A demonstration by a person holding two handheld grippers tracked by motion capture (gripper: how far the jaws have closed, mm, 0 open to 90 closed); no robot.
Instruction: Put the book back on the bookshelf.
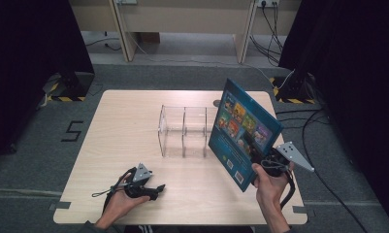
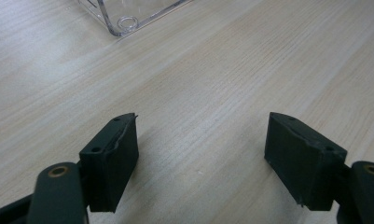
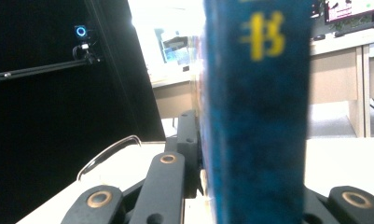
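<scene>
A blue picture book (image 1: 243,131) with yellow lettering on its spine (image 3: 259,116) is held tilted above the table's right half. My right gripper (image 1: 252,148) is shut on its lower edge, with one black finger (image 3: 189,140) flat against the cover. The book sits just right of a clear acrylic rack (image 1: 184,130) with upright dividers. My left gripper (image 1: 155,189) rests low at the table's front left. Its jaws (image 2: 201,149) stand open over bare wood with nothing between them. A corner of the rack (image 2: 124,18) lies beyond them.
The light wooden table (image 1: 124,116) has bare room left of and in front of the rack. A dark round hole (image 1: 216,103) sits near its far edge. Black curtains, stands and floor cables flank both sides.
</scene>
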